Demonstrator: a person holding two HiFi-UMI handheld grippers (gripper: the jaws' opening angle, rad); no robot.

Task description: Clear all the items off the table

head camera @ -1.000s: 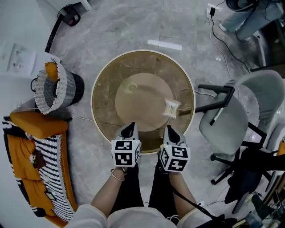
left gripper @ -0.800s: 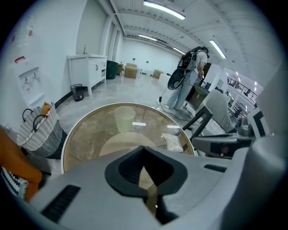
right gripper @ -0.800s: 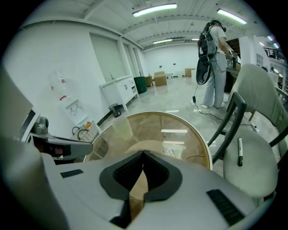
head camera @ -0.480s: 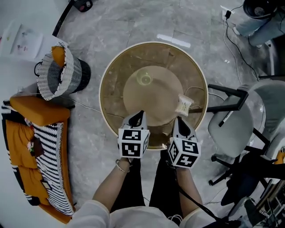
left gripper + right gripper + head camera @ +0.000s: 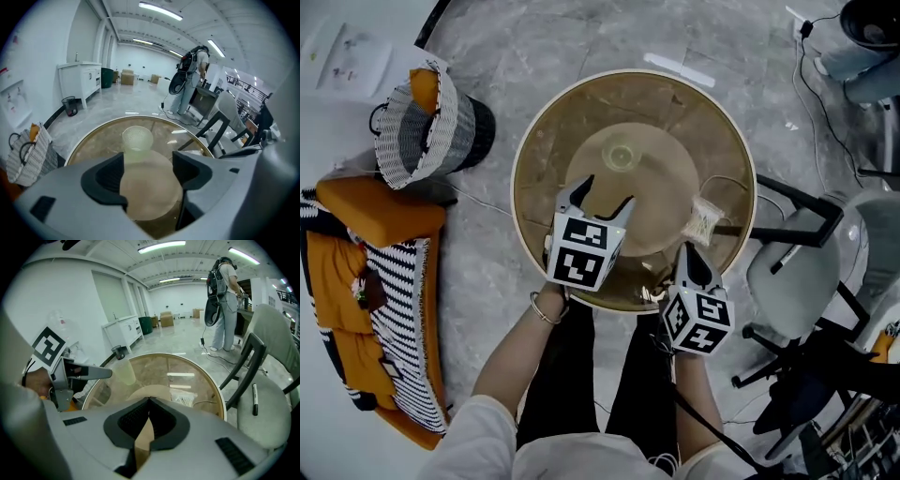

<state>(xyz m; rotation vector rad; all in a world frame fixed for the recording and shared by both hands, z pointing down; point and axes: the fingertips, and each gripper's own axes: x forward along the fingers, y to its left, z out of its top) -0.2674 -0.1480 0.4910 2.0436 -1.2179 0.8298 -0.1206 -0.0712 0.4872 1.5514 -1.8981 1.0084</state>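
The round glass table (image 5: 562,122) fills the middle of your head view, and two items are on it. A grey chair (image 5: 797,272) stands just off its right edge, and a woven basket (image 5: 422,122) sits on the floor to the left, apart from the table.

Your left gripper (image 5: 602,195) hangs over the near half of the glass. Its jaws have just been opening and now stand spread wide, with nothing pinched between them. Your right gripper (image 5: 688,251) sits over the near right rim, its jaws pressed together on nothing.

The packet (image 5: 703,220) lies flat near the right edge, just beyond your right gripper's tips. The clear cup (image 5: 621,157) stands upright near the centre. It is ahead of your left gripper and apart from it; in the left gripper view the cup (image 5: 137,139) lines up with the gap between the jaws.
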